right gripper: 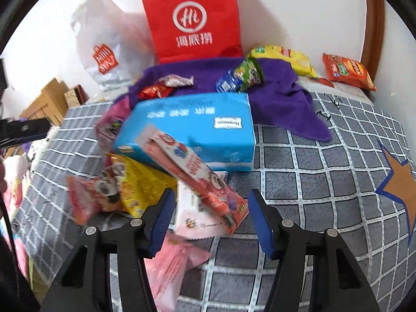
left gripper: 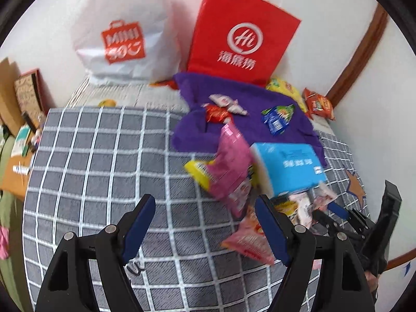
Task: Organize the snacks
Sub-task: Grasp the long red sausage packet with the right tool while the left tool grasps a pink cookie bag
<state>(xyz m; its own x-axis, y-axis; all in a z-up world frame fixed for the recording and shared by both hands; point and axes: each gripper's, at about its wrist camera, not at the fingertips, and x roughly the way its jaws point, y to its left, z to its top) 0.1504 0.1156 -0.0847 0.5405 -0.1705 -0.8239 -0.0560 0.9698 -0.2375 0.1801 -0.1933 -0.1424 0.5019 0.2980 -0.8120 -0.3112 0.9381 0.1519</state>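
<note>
Grey-checked bed: white grid lines, orange star with blue edge at its right; carries all the snacks.
Red bag: paper, upright against the wall behind the bed, white round logo.
White bag: plastic, red logo, just left of the red bag.
Purple cloth: rumpled, in front of the red bag, reaching toward the wall side.
Blue box: lies on the bed at the cloth's near edge; snack packets lean on its front and left.
Yellow packet: at the wall, right of the red bag.
Orange packet: near the wall corner, right of the yellow packet.
Red-pink packet: long, tilted across the blue box's front, lower end between the right tongs' fingers but apart from both.
White packet: under the red-pink packet's lower end.
Blue-green packet: on the cloth, behind the box.
Small red and white wrappers: on the cloth, left part.
Left tongs: wide open, nothing held, over bare bed left of the pile.
Right tongs: wide open, nothing gripped, over the pile's near edge.
</note>
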